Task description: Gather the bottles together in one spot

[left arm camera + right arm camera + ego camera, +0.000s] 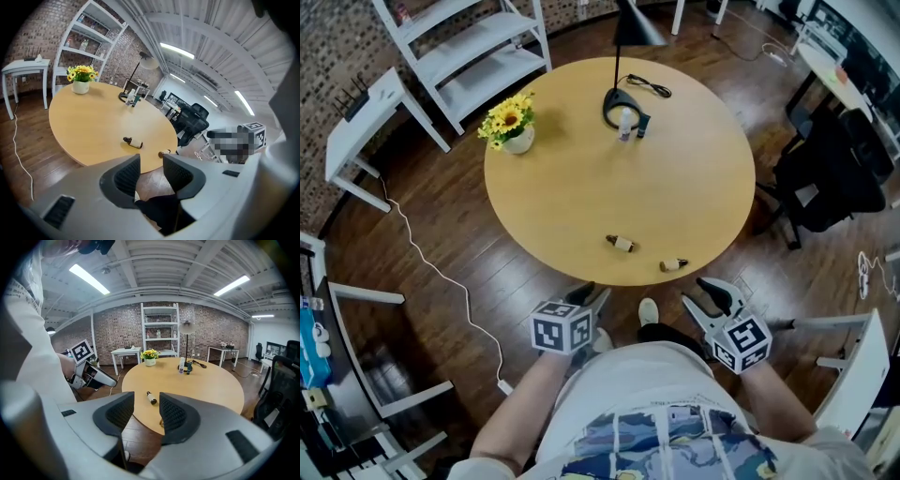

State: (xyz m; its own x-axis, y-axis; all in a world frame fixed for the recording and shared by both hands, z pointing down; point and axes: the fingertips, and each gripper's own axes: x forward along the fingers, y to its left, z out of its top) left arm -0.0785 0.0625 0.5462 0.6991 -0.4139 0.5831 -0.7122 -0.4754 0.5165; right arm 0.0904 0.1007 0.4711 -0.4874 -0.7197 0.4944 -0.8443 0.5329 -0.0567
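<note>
Two small brown-capped bottles lie on their sides near the front edge of the round wooden table point(581, 187): one point(622, 243) point(132, 142) point(151, 397) toward the middle, the other point(674, 265) point(165, 153) right at the rim. A white bottle point(625, 125) point(181, 364) and a dark teal bottle point(643, 125) point(188, 367) stand together at the far side. My left gripper point(591, 298) point(151, 168) and right gripper point(712, 292) point(146, 411) hang off the table's near edge, close to the person's body. Both are open with nothing between the jaws.
A black desk lamp point(623, 98) stands right behind the two upright bottles, its cord point(649, 86) trailing back. A pot of yellow flowers point(511, 122) sits at the table's left. White shelves point(478, 47), a black office chair point(830, 173) and a floor cable point(441, 281) surround the table.
</note>
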